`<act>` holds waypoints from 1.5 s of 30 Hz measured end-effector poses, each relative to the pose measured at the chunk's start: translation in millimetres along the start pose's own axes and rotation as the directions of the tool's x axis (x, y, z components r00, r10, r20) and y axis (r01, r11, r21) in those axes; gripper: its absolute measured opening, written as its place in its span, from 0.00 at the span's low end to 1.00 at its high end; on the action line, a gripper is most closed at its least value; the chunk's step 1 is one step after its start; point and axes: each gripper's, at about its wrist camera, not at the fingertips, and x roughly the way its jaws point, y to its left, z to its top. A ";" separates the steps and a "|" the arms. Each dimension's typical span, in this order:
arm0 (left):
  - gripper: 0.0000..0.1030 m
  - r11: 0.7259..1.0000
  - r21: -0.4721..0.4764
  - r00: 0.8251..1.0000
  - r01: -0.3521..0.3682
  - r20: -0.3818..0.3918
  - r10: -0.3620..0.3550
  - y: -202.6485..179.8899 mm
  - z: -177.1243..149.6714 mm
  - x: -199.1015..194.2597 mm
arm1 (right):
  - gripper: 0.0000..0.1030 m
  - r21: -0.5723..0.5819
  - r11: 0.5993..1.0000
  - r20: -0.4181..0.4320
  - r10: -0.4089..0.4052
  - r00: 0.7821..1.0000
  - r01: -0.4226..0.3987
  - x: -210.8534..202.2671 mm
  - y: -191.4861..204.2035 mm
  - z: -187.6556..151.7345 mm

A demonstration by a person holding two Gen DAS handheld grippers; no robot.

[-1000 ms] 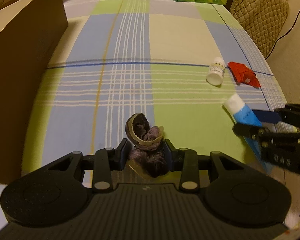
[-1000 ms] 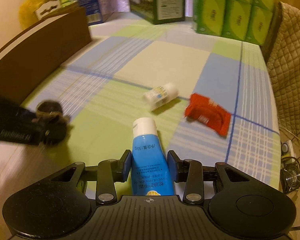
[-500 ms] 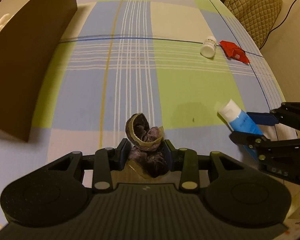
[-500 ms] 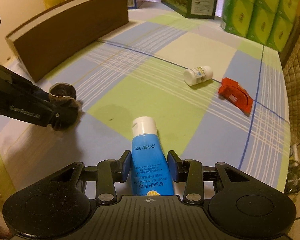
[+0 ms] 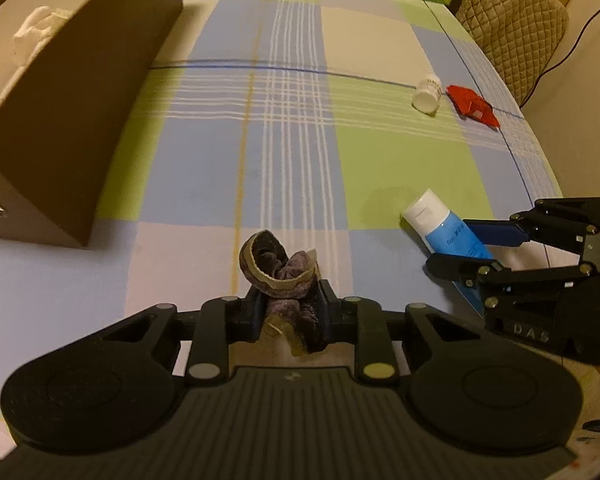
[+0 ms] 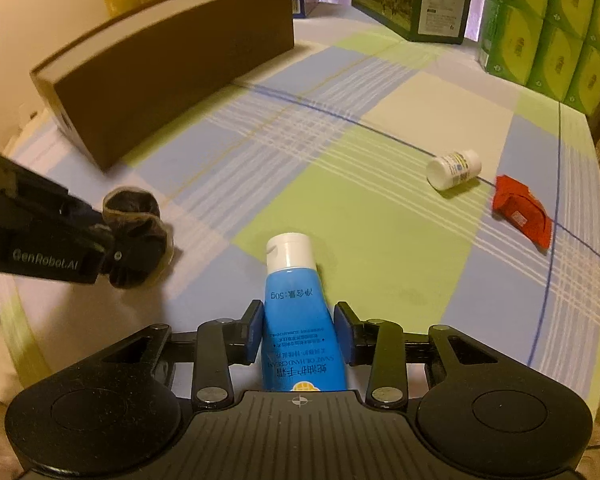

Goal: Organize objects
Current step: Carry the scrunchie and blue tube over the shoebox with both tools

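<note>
Both claws have pulled back, so the brown box (image 5: 80, 92) sits farther off, upper left. Right claw (image 6: 296, 330) is clamped on the blue tube (image 6: 296, 316); left claw (image 5: 288, 312) grips the dark sock (image 5: 284, 280). 2 items lie unsorted on the surface (image 5: 380, 152): white bottle (image 5: 427, 94), red packet (image 5: 472, 106).

The left gripper (image 5: 288, 314) is matte black plastic: a ribbed central housing with a small emblem, flanked by two round domed caps. Black linkage bars run forward, each with a silver or yellowish pivot disc, ending in dark blue finger pads (image 5: 256, 312). The right gripper (image 6: 299, 334) has the same build, with a crosshair mark on its housing. Seen side-on, one carries pale "GenRobot.AI" lettering, the other raised letters, perhaps "DAS", plus small silver screws.
</note>
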 end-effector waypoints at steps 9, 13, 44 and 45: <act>0.21 1.000 -0.001 0.994 0.025 0.102 -0.025 21.9 13.9 -42.4 | 0.34 0.108 0.992 0.081 0.055 0.995 -0.064 -22.9 12.2 32.8; 0.21 0.999 0.006 0.987 0.038 0.154 -0.039 31.6 22.0 -63.5 | 0.34 0.139 0.987 0.116 0.068 0.991 -0.084 -33.5 21.8 47.8; 0.22 0.998 -0.051 0.934 -0.022 0.354 0.038 194.9 46.2 -158.3 | 0.34 0.207 0.931 0.318 0.226 0.921 -0.300 -18.1 168.0 192.2; 0.22 0.998 -0.049 0.933 -0.026 0.357 0.042 199.1 48.8 -158.4 | 0.34 0.211 0.932 0.324 0.217 0.921 -0.294 -15.9 170.9 197.9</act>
